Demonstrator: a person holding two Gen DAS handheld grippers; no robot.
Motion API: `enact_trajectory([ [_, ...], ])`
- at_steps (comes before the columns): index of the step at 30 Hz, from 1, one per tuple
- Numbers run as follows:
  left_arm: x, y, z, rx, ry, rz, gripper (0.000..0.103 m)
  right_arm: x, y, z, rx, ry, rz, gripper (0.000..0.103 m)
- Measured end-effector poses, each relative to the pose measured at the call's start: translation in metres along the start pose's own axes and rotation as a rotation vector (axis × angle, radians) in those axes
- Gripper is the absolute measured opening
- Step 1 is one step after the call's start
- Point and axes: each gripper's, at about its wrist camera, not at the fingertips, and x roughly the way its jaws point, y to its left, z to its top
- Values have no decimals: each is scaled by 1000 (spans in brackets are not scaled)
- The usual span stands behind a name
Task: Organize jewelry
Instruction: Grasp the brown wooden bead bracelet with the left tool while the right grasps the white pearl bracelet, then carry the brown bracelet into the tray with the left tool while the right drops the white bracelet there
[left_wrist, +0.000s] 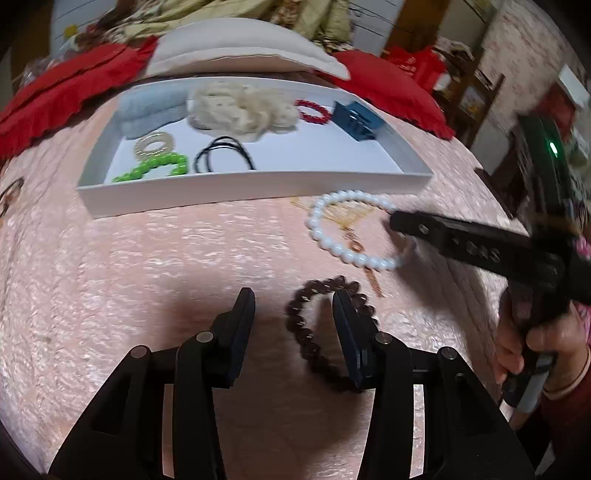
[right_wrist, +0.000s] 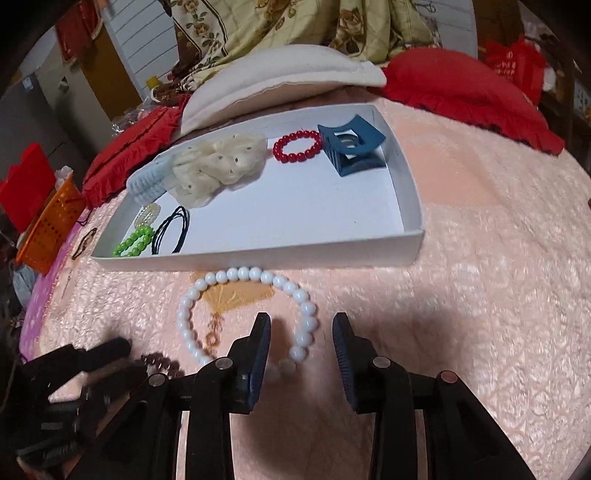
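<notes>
A white tray (left_wrist: 258, 188) on the pink bedspread holds a cream scrunchie (left_wrist: 240, 107), a red bead bracelet (left_wrist: 314, 110), a blue claw clip (left_wrist: 356, 120), a green bead bracelet (left_wrist: 155, 168), a black cord (left_wrist: 225, 155) and a pale ring (left_wrist: 155, 146). A white bead bracelet (left_wrist: 351, 229) lies in front of the tray. A dark brown bead bracelet (left_wrist: 314, 325) lies nearer. My left gripper (left_wrist: 293, 301) is open, its right finger inside the brown loop. My right gripper (right_wrist: 301, 325) is open over the near side of the white bracelet (right_wrist: 236, 314).
A cream pillow (right_wrist: 280, 77) and red cushions (right_wrist: 472, 88) lie behind the tray (right_wrist: 258, 262). An orange basket (right_wrist: 48, 225) stands at the far left. Bare pink bedspread (right_wrist: 498, 258) spreads to the right of the tray.
</notes>
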Motion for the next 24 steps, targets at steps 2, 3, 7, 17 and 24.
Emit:
enact_trajectory([
  [2,2,-9,-2,32,-6,23,43,2,3,0,-5,-13,-12,33],
  [3,3,-13,-3,51,-7,39,38,3,5,0,-18,-18,-25,33],
  [7,3,-24,-6,83,16,26,7,4,15,-3,-87,-20,-99,14],
  [17,-43,-4,9,-10,-86,-80,7,-36,8,5,20,-37,41,9],
  [24,-60,14,15,-67,-128,-101,7,-70,22,15,16,-91,91,9],
])
